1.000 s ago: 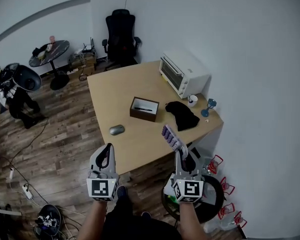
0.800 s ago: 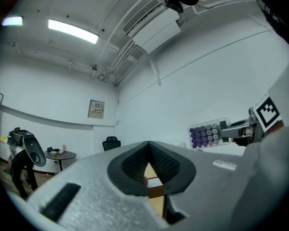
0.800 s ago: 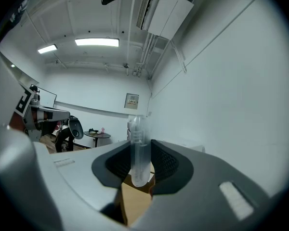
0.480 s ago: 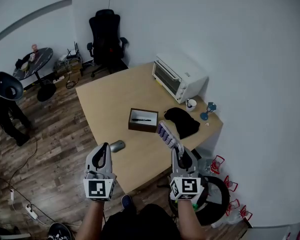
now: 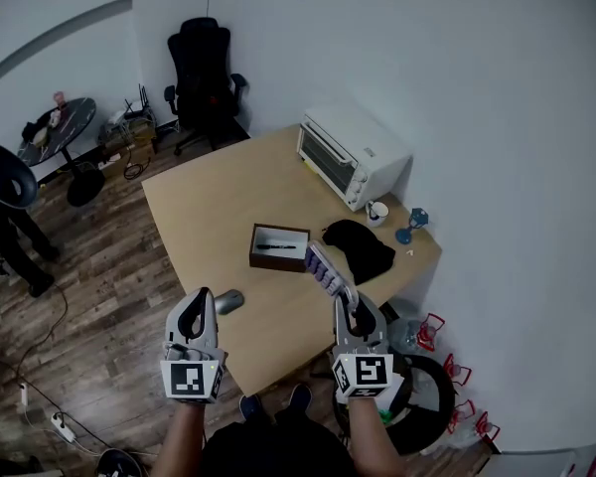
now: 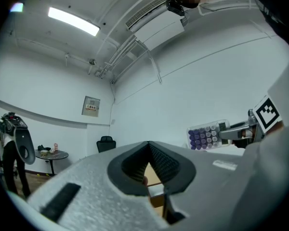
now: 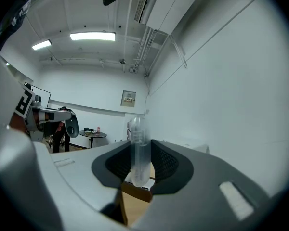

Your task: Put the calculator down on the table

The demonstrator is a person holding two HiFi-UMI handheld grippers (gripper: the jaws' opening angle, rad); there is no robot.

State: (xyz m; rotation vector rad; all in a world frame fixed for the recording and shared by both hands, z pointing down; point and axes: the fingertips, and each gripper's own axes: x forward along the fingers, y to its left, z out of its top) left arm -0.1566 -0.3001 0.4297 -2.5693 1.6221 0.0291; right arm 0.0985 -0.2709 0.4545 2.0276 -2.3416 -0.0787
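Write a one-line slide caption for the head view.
Right gripper holds the calculator at the wooden table's near edge; left gripper shut, empty.

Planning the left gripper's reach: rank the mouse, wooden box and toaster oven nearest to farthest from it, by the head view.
1. Mouse, beside the left gripper, at the near edge of the table.
2. Wooden box, mid-table, further right.
3. Toaster oven, far right corner.

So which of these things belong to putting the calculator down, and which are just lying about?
Job in hand: calculator, clamped in the jaws of the right gripper; table.
Lying about: toaster oven, wooden box, black cloth, mouse, mug, office chair.
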